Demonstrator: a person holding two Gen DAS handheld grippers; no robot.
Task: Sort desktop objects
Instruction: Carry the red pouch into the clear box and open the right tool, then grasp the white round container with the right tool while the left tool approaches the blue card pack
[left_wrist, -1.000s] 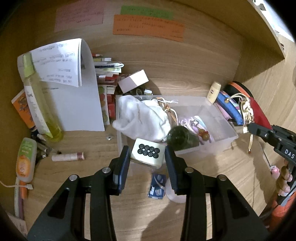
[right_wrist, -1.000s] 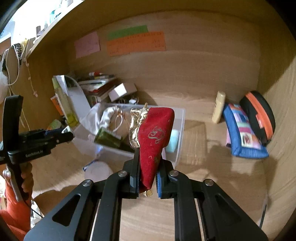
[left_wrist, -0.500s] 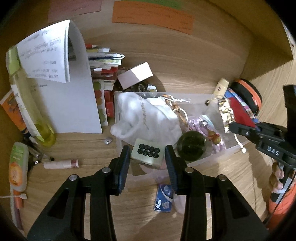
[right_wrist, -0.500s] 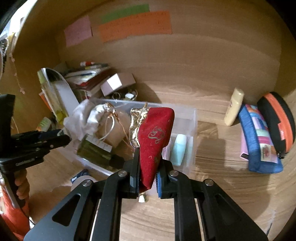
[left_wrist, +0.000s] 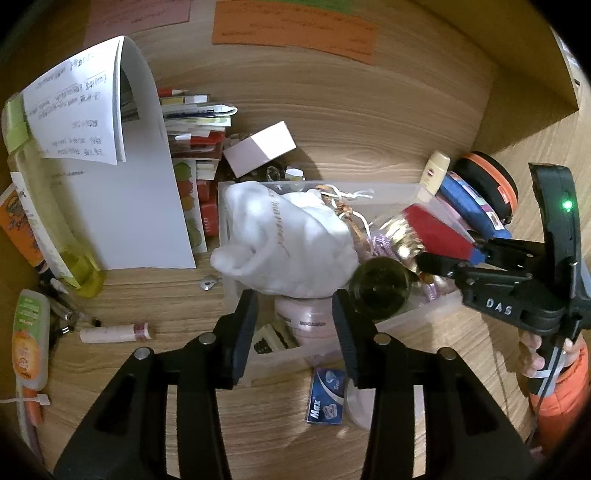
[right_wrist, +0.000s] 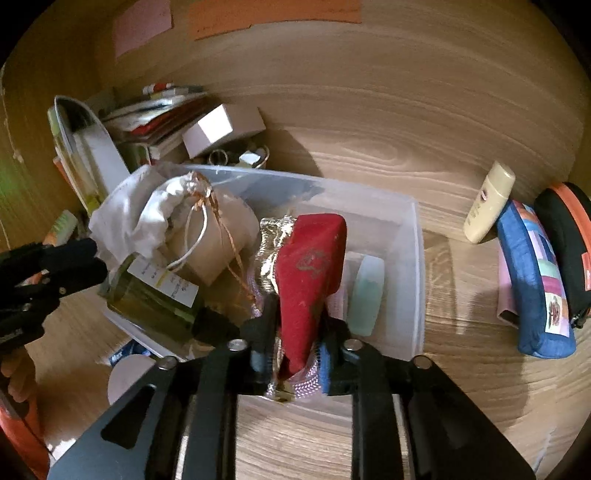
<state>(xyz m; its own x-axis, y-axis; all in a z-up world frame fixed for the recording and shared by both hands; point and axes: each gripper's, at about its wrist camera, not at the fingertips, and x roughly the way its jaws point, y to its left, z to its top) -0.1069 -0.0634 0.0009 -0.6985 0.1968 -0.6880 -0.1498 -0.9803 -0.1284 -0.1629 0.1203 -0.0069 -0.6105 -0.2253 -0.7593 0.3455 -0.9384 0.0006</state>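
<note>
We see an orange paper strip (left_wrist: 295, 26) and a pink one (right_wrist: 142, 27) fixed to the wooden back wall, with a green strip (left_wrist: 314, 4) just above the orange, all well above the worktop (left_wrist: 258, 435).

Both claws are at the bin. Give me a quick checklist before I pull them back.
1. Red pouch is over the clear bin: ok.
2. Right claw free of the pouch: not ok. Its jaws are opening, but the pouch stands between them.
3. Pouch resting on the bin's contents: cannot tell.
4. Left claw empty: ok. Its jaws are opening with nothing between them.
5. Cream box with black dots inside the bin: ok. It lies at the near corner, below the left claw.
6. The two claws are apart from each other: ok. The green bottle lies between them.
</note>
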